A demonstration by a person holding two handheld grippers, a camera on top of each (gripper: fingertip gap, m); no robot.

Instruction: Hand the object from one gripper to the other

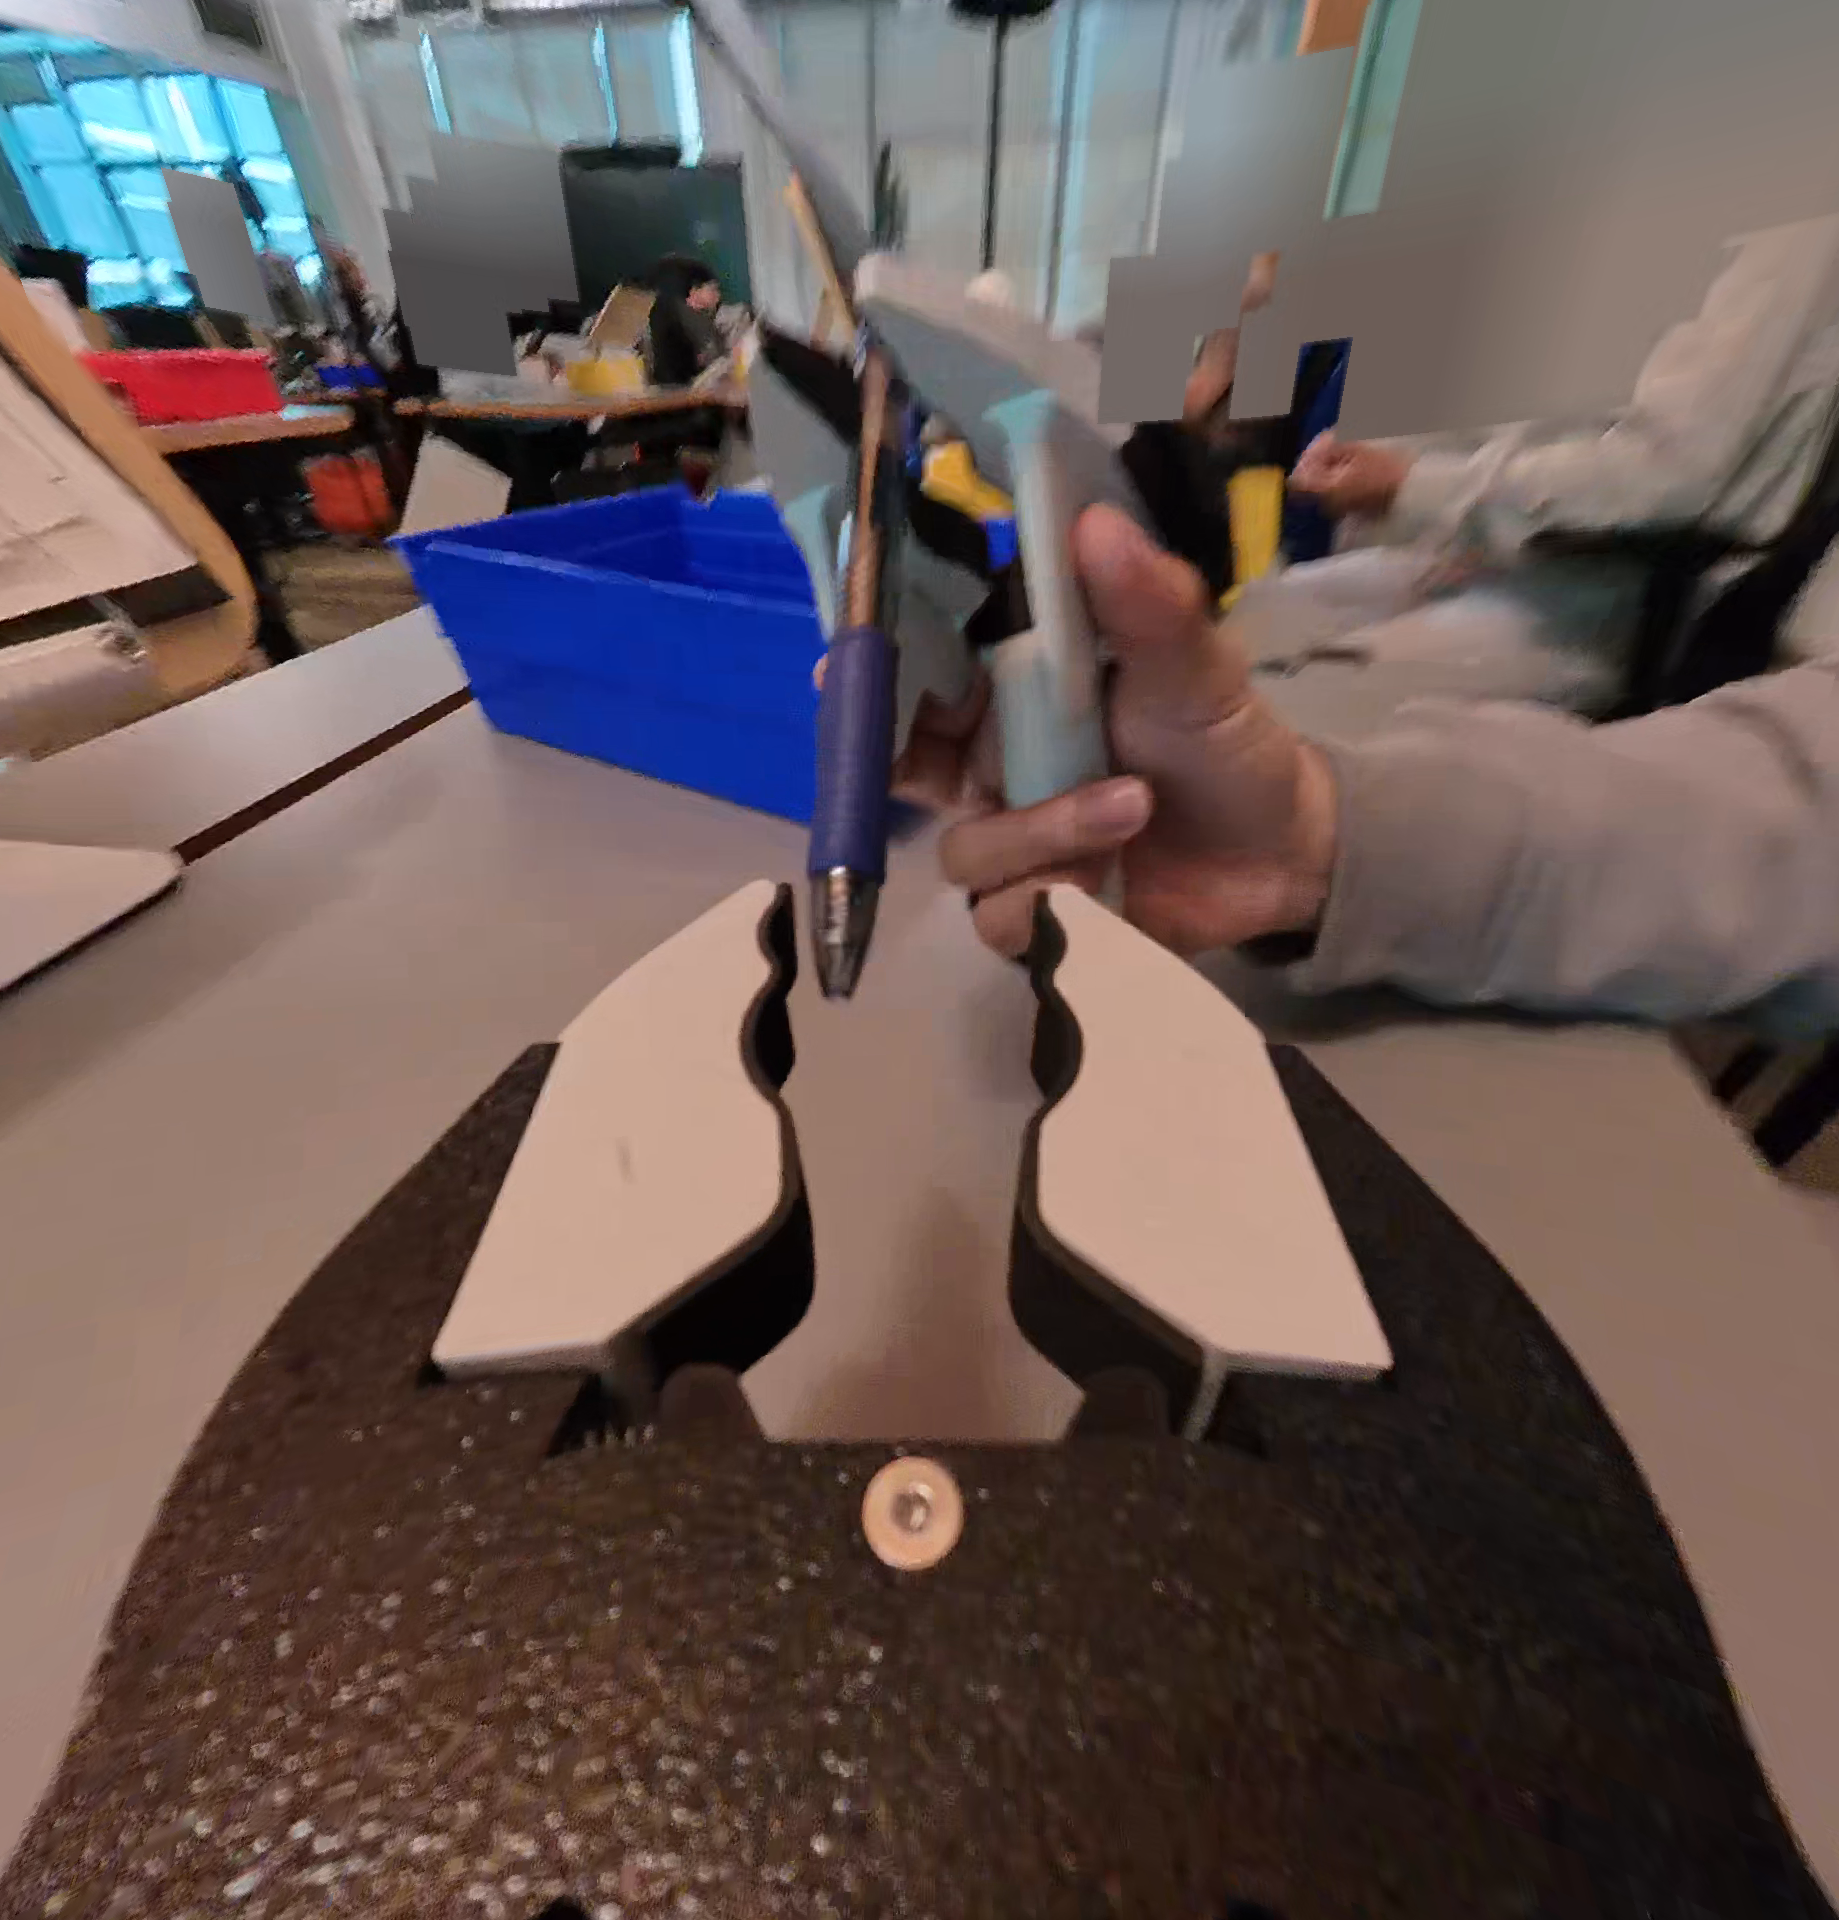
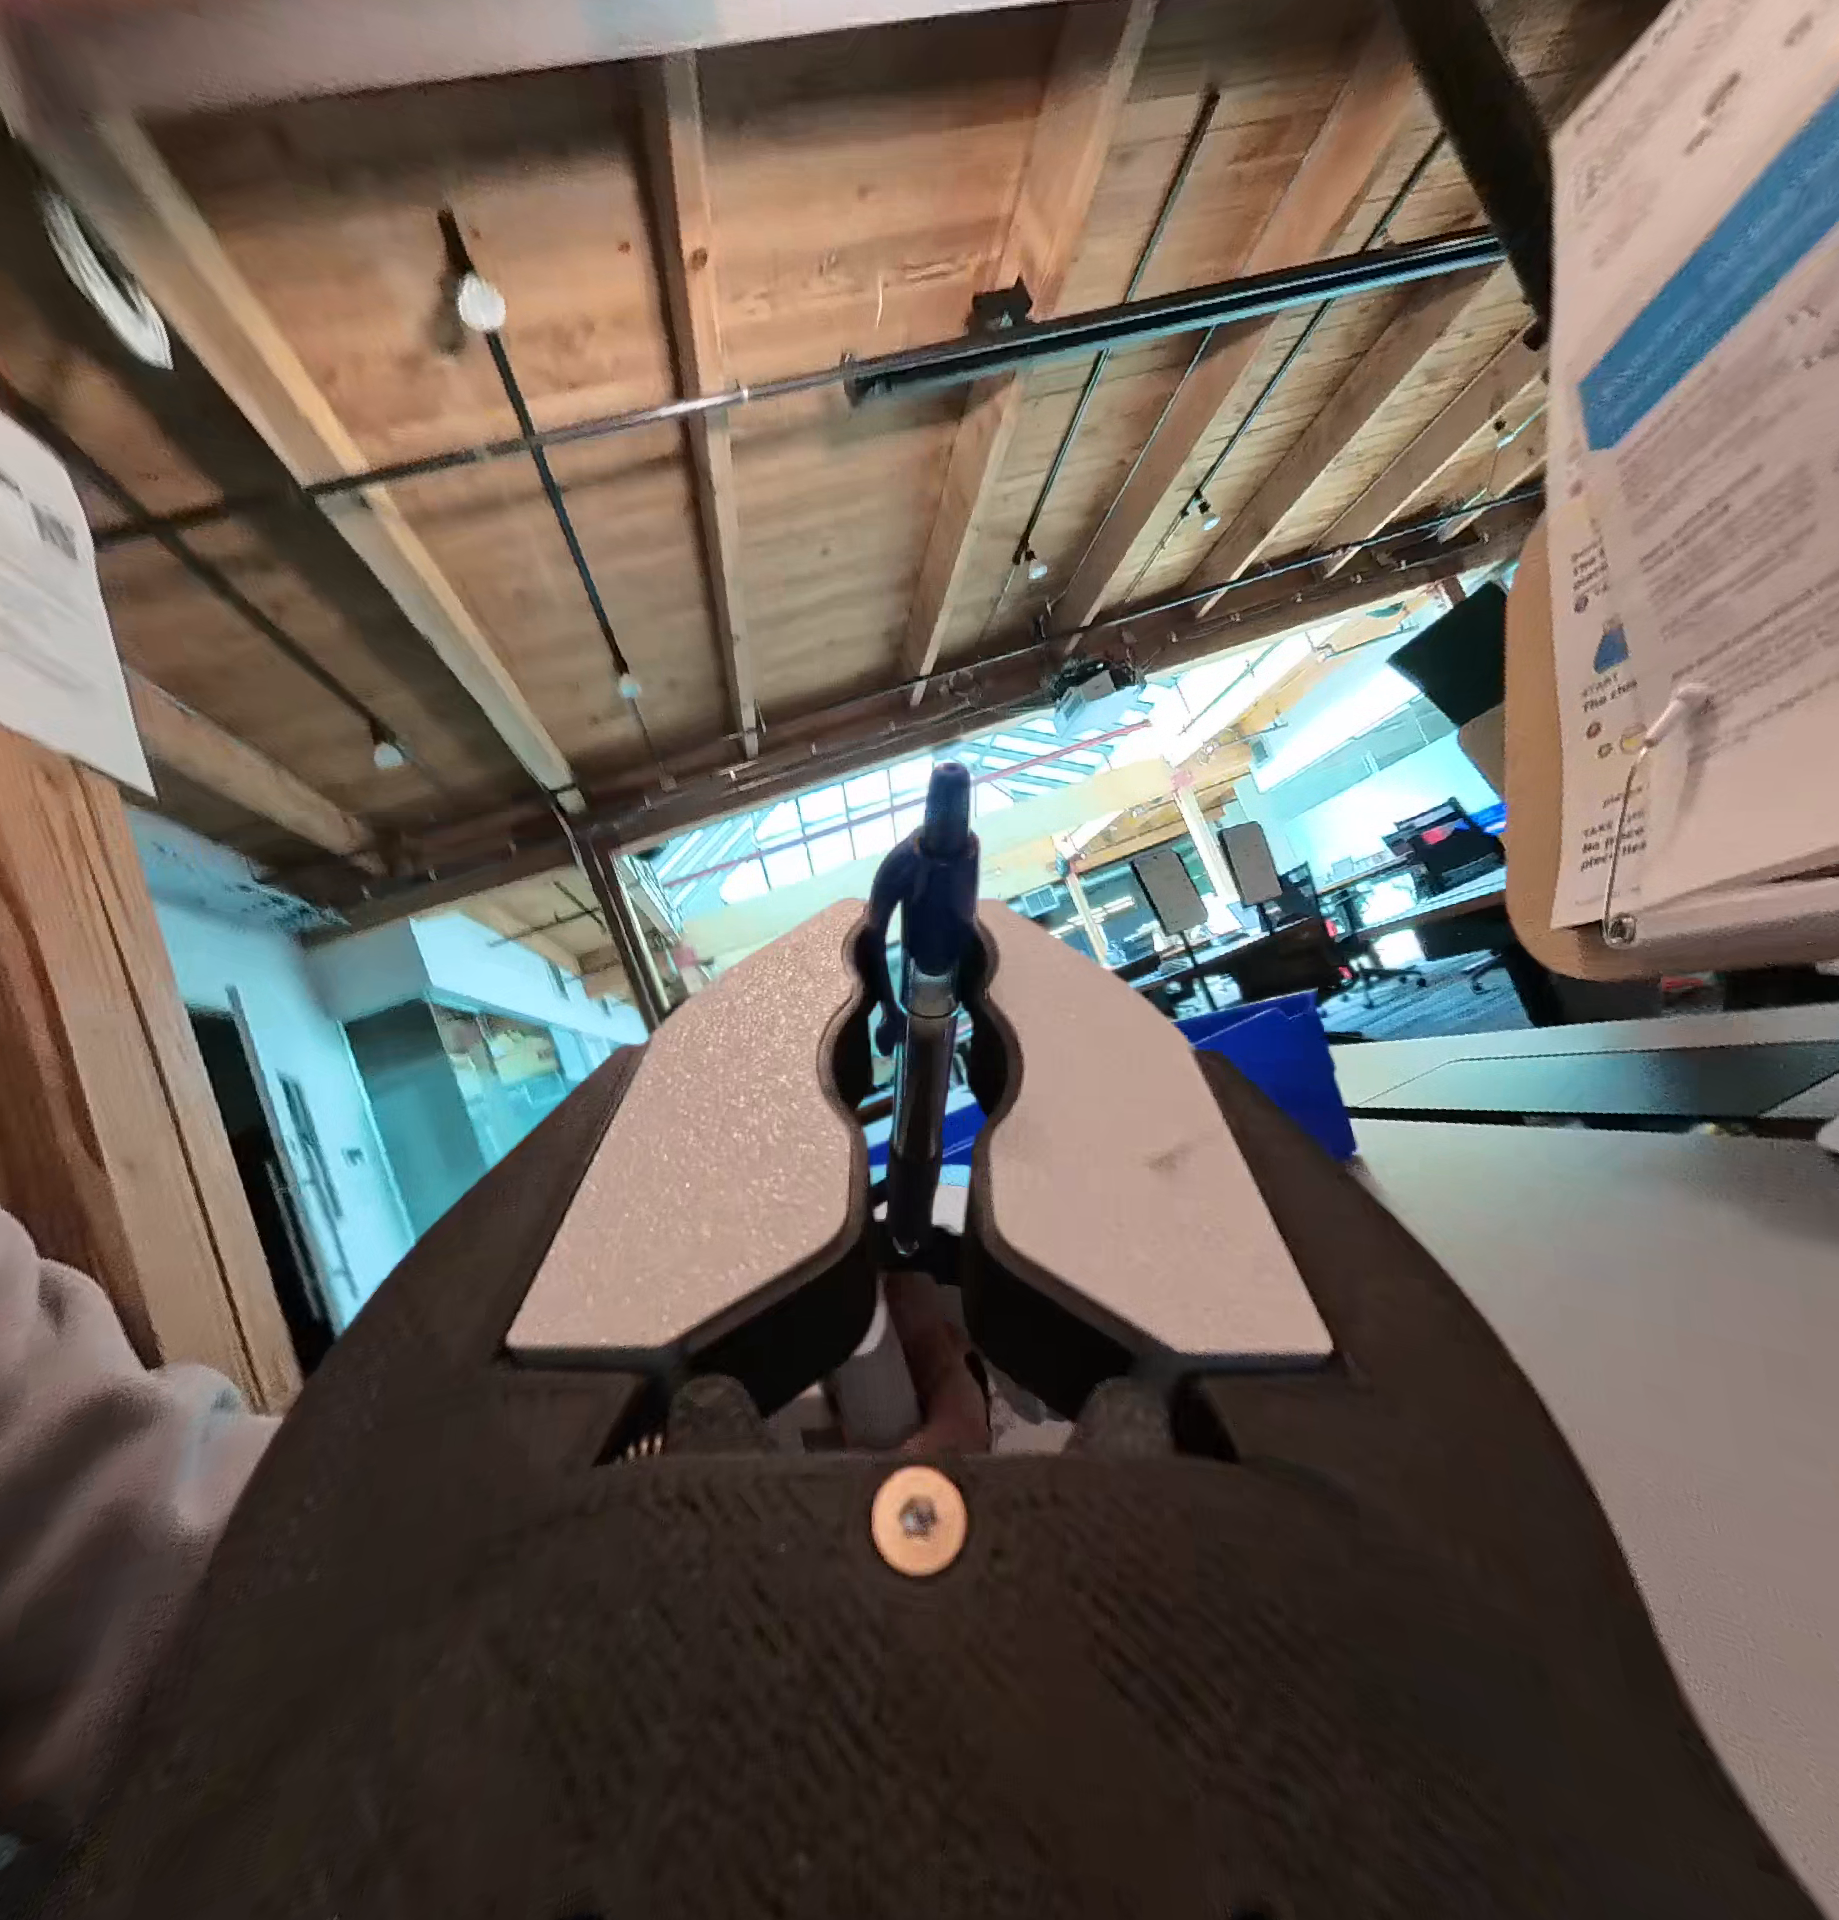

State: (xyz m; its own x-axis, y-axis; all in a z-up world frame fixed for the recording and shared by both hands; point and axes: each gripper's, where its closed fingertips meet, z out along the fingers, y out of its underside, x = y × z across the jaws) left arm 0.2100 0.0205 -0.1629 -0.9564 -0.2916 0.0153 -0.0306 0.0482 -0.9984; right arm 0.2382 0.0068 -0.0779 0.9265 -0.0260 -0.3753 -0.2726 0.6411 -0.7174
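Note:
A blue pen [image 1: 850, 748] hangs tip down, and its metal tip sits just between the fingertips of my left gripper [image 1: 910, 920]. The left gripper is open and does not touch the pen. In the left wrist view my right gripper [image 1: 873, 416], held by a hand [image 1: 1195, 748], is above and beyond it and holds the pen's upper part. In the right wrist view the right gripper [image 2: 920, 925] is tilted up and shut on the pen [image 2: 925, 1039]. The pen's clip end sticks out past the right gripper's fingertips.
A blue plastic bin [image 1: 624, 623] stands on the grey table [image 1: 375, 935] behind the grippers; it also shows in the right wrist view [image 2: 1268, 1060]. Cardboard [image 1: 53, 499] stands at the left. Another person in light clothes [image 1: 1621, 436] sits at the right. Papers [image 2: 1725, 468] hang at the right. About 9 cm separates my left fingertips from my right.

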